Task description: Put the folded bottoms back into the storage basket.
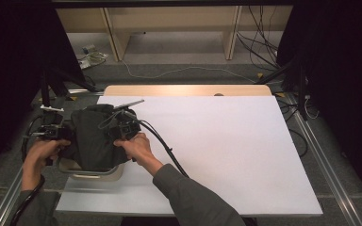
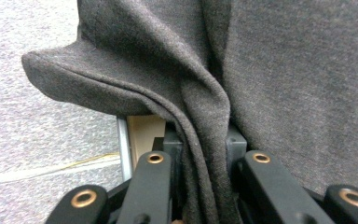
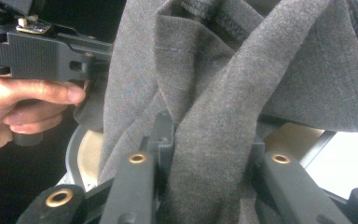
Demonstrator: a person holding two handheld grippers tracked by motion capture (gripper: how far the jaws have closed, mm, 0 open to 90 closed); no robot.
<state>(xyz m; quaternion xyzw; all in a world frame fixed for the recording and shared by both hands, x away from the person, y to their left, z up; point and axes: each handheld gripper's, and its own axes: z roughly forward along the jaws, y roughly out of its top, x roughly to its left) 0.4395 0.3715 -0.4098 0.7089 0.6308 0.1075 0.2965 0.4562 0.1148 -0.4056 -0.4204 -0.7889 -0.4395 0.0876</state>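
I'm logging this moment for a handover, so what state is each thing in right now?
dark grey garment: bunched, held up over the container, pinched at two sides.
left gripper: shut on a fold of the garment.
right gripper: shut on another fold.
pale container: standing at the white board's near left corner, mostly covered by the garment.

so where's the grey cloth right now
In the high view the grey cloth hangs at the table's left, over a pale tub, pinched between both grippers.
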